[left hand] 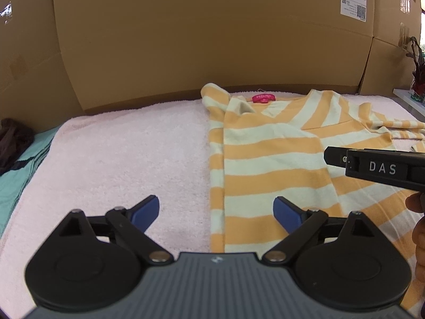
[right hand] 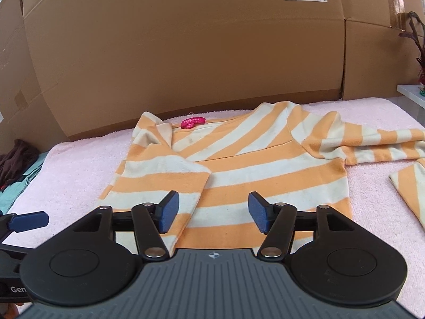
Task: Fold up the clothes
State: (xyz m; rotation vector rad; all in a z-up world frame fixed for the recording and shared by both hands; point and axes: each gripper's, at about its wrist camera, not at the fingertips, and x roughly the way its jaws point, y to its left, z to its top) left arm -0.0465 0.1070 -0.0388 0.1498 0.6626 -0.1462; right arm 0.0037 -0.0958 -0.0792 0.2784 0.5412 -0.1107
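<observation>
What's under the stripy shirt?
The stripy shirt lies on a fluffy pink towel, which shows all around it. The shirt covers the towel's middle, so anything hidden there can't be seen. What is beneath the towel is covered too.

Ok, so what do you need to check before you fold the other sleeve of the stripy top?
1. Left sleeve folded over the striped shirt: ok.
2. Right sleeve still stretched out on the pink towel, waiting to be folded: ok.
3. Right gripper open with nothing between its pads: ok.
4. Left gripper open and empty: ok.
5. Shirt body lying flat, pink label at the far end: ok.
6. Bottom hem straight: cannot tell, the grippers hide it.
</observation>
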